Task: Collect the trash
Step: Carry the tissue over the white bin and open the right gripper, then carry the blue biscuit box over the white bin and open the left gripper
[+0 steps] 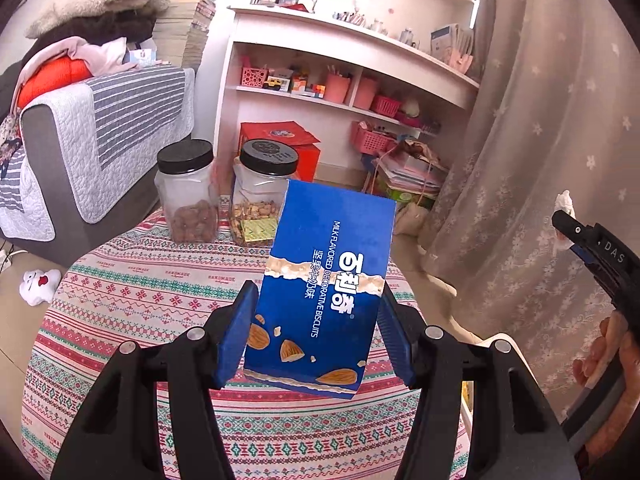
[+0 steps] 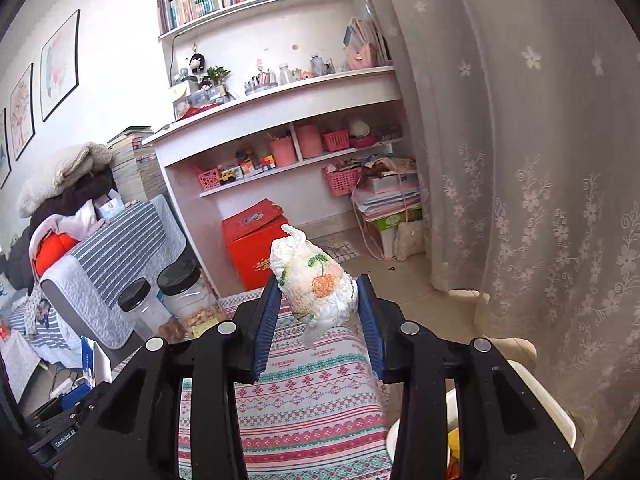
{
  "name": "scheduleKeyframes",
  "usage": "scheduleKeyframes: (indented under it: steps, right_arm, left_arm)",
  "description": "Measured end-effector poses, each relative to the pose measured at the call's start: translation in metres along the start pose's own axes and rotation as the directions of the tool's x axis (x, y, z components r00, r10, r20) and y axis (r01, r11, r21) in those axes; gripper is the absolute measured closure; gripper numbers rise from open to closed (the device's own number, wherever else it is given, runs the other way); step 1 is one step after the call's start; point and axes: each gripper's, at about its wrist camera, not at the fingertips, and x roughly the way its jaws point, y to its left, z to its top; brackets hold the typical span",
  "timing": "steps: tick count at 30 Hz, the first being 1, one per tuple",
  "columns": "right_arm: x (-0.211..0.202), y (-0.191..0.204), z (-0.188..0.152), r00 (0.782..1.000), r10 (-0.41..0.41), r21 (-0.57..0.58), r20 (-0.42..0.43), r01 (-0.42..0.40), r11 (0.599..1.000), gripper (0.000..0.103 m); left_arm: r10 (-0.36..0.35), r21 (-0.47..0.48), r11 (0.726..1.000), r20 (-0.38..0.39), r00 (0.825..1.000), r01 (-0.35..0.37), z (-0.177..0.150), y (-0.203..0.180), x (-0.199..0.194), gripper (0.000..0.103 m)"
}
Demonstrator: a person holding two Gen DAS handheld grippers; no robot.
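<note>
My left gripper (image 1: 316, 320) is shut on a blue biscuit box (image 1: 328, 276) printed with almonds, holding it tilted above the patterned tablecloth (image 1: 152, 292). My right gripper (image 2: 320, 304) is shut on a crumpled white paper napkin (image 2: 314, 284) with an orange fruit print, held above the table's far edge. The right gripper also shows at the right edge of the left wrist view (image 1: 592, 248), with the napkin (image 1: 564, 208) poking out of it. A white bin (image 2: 532, 384) with yellow trash inside sits on the floor below the right gripper.
Two clear jars with black lids (image 1: 186, 196) (image 1: 262, 196) stand at the table's far side, holding nuts. A grey sofa with a striped cover (image 1: 100, 148) is to the left. A white shelf unit (image 1: 340, 80), a red box (image 2: 256, 248) and a lace curtain (image 2: 520, 160) lie beyond.
</note>
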Motion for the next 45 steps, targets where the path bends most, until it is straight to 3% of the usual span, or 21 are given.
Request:
scheduleKeyframes:
  steps: [8,14,16,18,20,26,29,36,45]
  right_arm:
    - [-0.016,-0.062,0.006,0.993,-0.117,0.035,-0.019,0.118,0.992,0.066]
    - [-0.02,-0.112,-0.002,0.976,-0.187,0.05,-0.113,0.193,0.98,0.065]
    - [-0.015,-0.125,-0.008,0.965,-0.193,0.047,-0.178,0.204,0.978,0.061]
    - [-0.014,-0.136,-0.015,0.954,-0.201,0.054,-0.221,0.218,0.975,0.043]
    - [-0.017,-0.143,-0.018,0.949,-0.208,0.054,-0.237,0.227,0.972,0.039]
    - [-0.043,-0.165,-0.008,0.952,-0.263,0.117,-0.158,0.282,0.952,0.018]
    - [-0.06,-0.171,0.0,0.932,-0.353,0.117,-0.088,0.361,0.925,0.006]
    - [-0.088,-0.207,0.008,0.864,-0.502,0.184,-0.034,0.499,0.847,0.007]
    - [-0.11,-0.239,0.009,0.833,-0.552,0.283,-0.033,0.538,0.794,0.007]
  left_arm:
    - [-0.057,0.047,0.997,-0.021,0.998,0.058,-0.006,-0.045,0.004,0.045]
    - [-0.109,0.083,0.99,-0.049,0.993,0.113,-0.011,-0.084,0.012,0.045]
    - [-0.128,0.098,0.986,-0.059,0.99,0.133,-0.013,-0.099,0.015,0.045]
    - [-0.148,0.112,0.981,-0.075,0.986,0.156,-0.015,-0.115,0.019,0.045]
    - [-0.17,0.123,0.976,-0.09,0.981,0.18,-0.016,-0.132,0.022,0.045]
    - [-0.252,0.125,0.955,-0.128,0.959,0.267,-0.02,-0.184,0.029,0.045]
    - [-0.294,0.134,0.941,-0.137,0.946,0.311,-0.021,-0.21,0.028,0.045]
    - [-0.367,0.183,0.901,-0.158,0.917,0.393,-0.024,-0.267,0.024,0.045]
    - [-0.398,0.225,0.86,-0.265,0.878,0.458,-0.042,-0.318,0.038,0.044]
